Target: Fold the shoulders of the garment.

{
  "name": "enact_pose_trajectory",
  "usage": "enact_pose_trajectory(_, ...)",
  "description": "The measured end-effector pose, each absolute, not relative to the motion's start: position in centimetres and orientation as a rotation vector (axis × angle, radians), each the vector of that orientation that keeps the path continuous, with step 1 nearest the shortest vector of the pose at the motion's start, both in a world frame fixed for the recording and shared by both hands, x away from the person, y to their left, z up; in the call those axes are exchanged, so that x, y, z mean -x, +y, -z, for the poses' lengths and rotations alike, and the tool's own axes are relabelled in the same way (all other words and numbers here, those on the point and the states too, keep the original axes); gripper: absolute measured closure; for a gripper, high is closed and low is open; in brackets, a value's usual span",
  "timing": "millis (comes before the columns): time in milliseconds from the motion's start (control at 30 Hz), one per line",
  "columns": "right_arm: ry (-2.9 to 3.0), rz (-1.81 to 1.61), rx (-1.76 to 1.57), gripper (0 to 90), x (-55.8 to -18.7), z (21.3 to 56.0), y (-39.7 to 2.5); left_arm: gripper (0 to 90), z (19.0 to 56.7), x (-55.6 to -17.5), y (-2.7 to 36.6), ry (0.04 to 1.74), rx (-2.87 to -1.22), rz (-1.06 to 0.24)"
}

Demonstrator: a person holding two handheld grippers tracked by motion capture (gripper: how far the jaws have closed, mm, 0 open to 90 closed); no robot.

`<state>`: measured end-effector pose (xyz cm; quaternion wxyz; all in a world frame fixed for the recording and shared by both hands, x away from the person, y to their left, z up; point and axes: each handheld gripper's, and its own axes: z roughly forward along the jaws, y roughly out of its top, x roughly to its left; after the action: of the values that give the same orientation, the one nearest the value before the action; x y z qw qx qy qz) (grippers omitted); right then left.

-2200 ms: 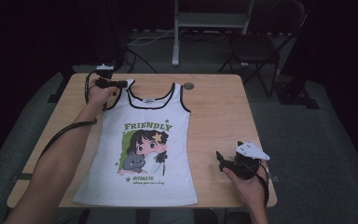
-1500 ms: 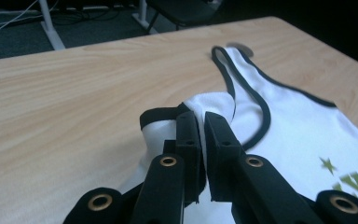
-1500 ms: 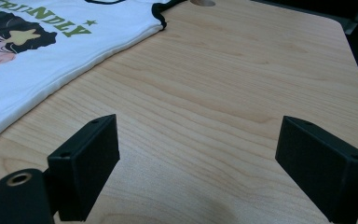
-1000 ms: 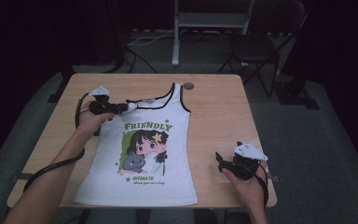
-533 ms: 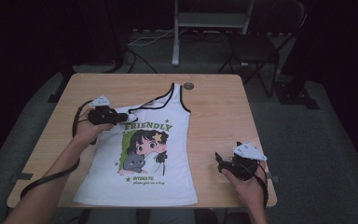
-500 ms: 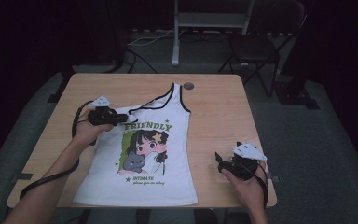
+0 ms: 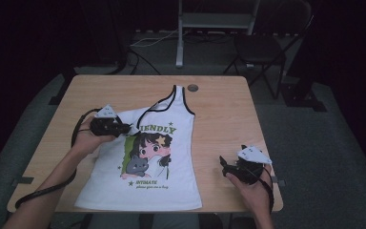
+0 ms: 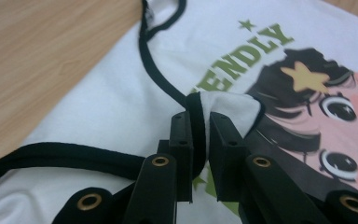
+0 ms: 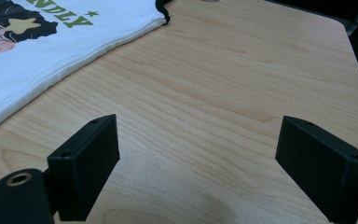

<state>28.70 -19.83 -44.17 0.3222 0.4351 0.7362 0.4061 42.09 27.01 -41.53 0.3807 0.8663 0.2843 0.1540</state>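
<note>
In the high view, a white tank top (image 7: 145, 162) with black trim and a cartoon girl print lies flat on the wooden table (image 7: 224, 114). The left gripper (image 7: 125, 128) sits over the garment's upper left part, its jaws pinching the left shoulder strap (image 7: 134, 128), which is folded inward onto the printed chest so that it covers the first letters of the green lettering. The other strap (image 7: 178, 95) lies stretched out ahead of and to the right of that gripper, pointing at a small round grommet (image 7: 193, 88) in the tabletop. The right gripper (image 7: 223, 163) rests on bare wood just beside the shirt's right hem edge, well apart from the left gripper, with a grey three-cornered plate on top.

In the left gripper view, the two black jaws are clamped on a bunched piece of white fabric with its black binding (image 8: 196, 126) squeezed between them. Just beyond the jaws lies the green lettering (image 8: 247, 53), and to their right the girl's dark hair with a yellow star (image 8: 305, 77) and her eyes. The black-trimmed neckline (image 8: 154, 70) runs away from the jaws toward the top, and another black-edged hem (image 8: 60, 156) passes to their left, with bare table beyond it.

In the right gripper view, the jaws stand wide apart with nothing between them, over bare wood grain. The side edge of the tank top (image 9: 51, 51) lies ahead and to the left of the jaws, not touching them, with part of the green lettering and the print at the far left corner.
</note>
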Motion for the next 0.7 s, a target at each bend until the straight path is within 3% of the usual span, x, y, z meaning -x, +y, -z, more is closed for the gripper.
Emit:
enact_pose_trajectory(400,1.937,-1.062,-1.141,12.8,-28.7,44.2,-19.8,74.3,41.8,-40.2,27.8,0.663,-2.244,-0.362)
enact_pose_trajectory(700,1.937,-1.06,-1.139,12.8,-28.7,44.2,-19.7,58.5,40.7,-40.0,29.5,0.728,-2.17,-0.321)
